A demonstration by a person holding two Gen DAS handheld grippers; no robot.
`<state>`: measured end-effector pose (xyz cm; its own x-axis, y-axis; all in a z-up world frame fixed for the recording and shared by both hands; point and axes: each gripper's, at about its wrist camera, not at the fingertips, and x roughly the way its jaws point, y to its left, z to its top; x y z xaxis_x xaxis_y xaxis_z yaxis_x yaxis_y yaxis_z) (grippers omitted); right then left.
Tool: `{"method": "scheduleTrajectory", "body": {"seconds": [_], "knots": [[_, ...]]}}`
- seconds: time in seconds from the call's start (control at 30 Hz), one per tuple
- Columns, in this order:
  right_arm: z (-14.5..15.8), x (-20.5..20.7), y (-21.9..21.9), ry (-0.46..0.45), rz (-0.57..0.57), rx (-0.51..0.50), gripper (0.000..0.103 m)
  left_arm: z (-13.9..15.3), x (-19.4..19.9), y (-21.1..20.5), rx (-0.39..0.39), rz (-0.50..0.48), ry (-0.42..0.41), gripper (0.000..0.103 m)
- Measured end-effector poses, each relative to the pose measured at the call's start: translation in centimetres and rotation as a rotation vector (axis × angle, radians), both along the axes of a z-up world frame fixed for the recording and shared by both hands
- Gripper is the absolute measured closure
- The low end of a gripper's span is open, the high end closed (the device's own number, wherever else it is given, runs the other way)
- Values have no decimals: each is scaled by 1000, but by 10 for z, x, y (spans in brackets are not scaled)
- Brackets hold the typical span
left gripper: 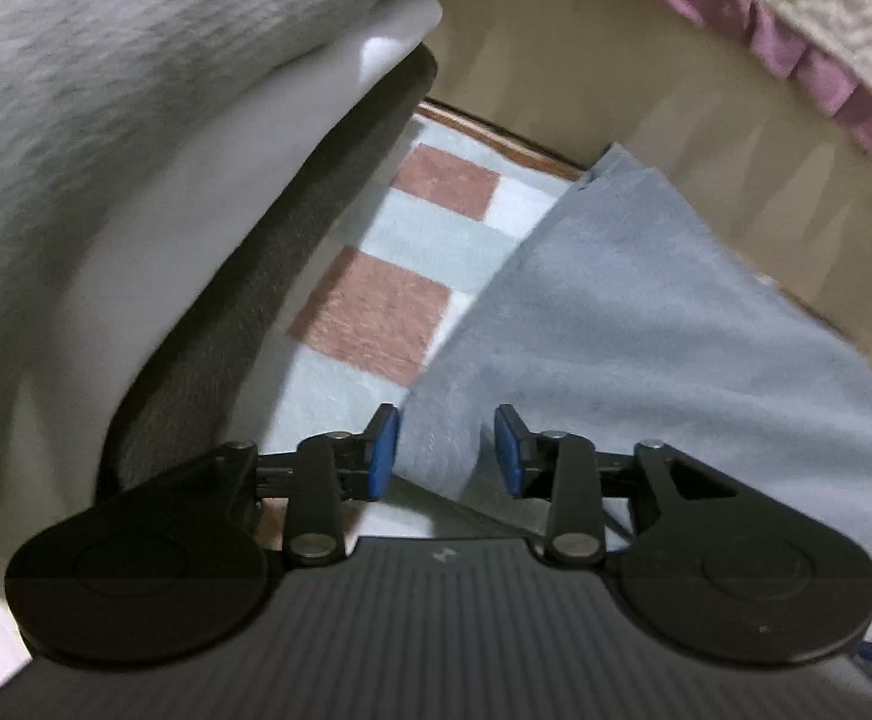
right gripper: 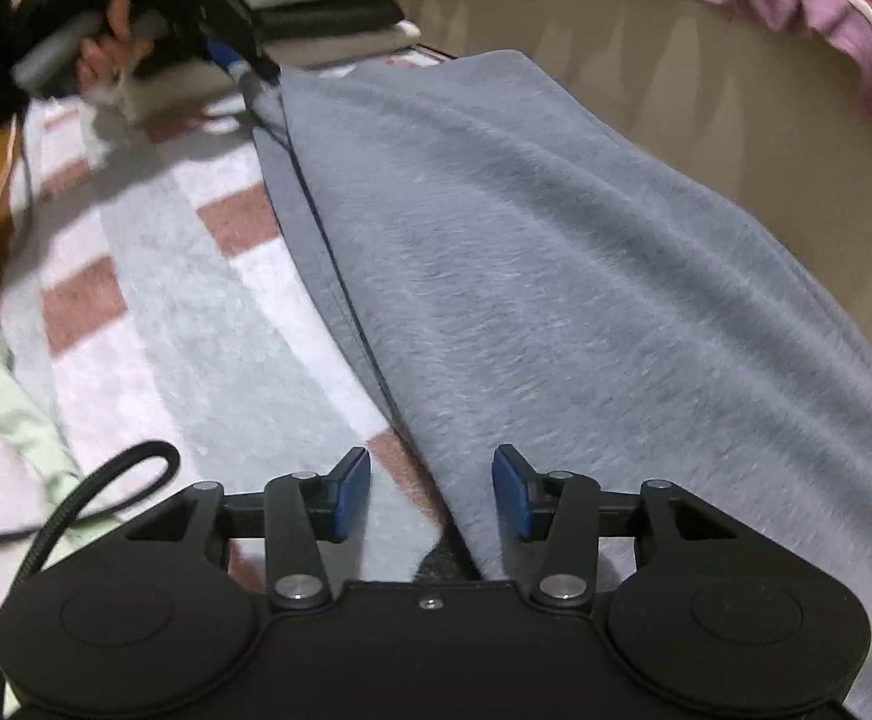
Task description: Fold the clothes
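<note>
A grey-blue fleece garment (right gripper: 556, 276) lies folded lengthwise on a checked blanket (right gripper: 153, 300); it also shows in the left wrist view (left gripper: 646, 324). My left gripper (left gripper: 446, 450) is open, its blue pads either side of the garment's near edge. My right gripper (right gripper: 431, 492) is open at the opposite end, with the garment's folded edge between its jaws. The left gripper also shows in the right wrist view (right gripper: 237, 60), at the garment's far corner, held by a hand.
A stack of folded clothes (left gripper: 135, 138) rises at the left; it also appears far off in the right wrist view (right gripper: 327, 0). A beige bed side (right gripper: 706, 78) with a purple frill runs along the right. A black cable (right gripper: 105, 492) and light-green cloth (right gripper: 9, 396) lie near left.
</note>
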<state>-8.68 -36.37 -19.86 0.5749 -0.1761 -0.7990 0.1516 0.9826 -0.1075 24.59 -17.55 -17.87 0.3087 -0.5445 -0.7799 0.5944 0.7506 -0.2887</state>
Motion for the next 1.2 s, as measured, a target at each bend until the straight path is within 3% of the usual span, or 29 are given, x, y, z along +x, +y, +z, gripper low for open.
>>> {"method": "scheduleTrajectory", "body": {"seconds": [0.23,0.3,0.33,0.37,0.4,0.43,0.53,0.63,0.77,0.83,0.9,1.0,1.1,1.13,1.2], "knots": [[21,30,-15,-94,-60,172,52,-9,-1,7,10,35,49,62],[20,50,-10,-72,-10,145,52,-13,-2,4,17,28,47,62],[18,61,-6,-53,28,131,62,-13,-2,3,18,21,36,65],[16,71,-5,-37,50,125,88,-11,-4,2,11,11,12,73],[15,81,-6,-23,63,123,98,-9,-5,0,4,0,-12,82],[17,87,-10,-29,58,136,100,-6,-7,-1,-2,-14,-44,89],[34,86,-41,-121,-42,267,100,8,-19,-8,-29,-75,-173,95],[41,75,-70,-167,-134,343,101,14,-21,-13,-107,-83,-191,97],[41,64,-94,-187,-222,373,101,17,1,-16,-280,-62,-126,98],[40,63,-97,-188,-240,367,101,21,5,-17,-360,-62,-126,98],[42,62,-100,-209,-252,387,101,26,2,-19,-420,-77,-176,98],[53,51,-102,-284,-243,485,101,37,5,-17,-519,-112,-220,98],[59,33,-102,-359,-196,636,101,53,12,0,-669,-124,-223,98],[58,29,-99,-366,-180,675,101,56,14,6,-673,-117,-202,98],[53,24,-90,-361,-151,731,101,51,14,15,-557,-82,-105,95]]}}
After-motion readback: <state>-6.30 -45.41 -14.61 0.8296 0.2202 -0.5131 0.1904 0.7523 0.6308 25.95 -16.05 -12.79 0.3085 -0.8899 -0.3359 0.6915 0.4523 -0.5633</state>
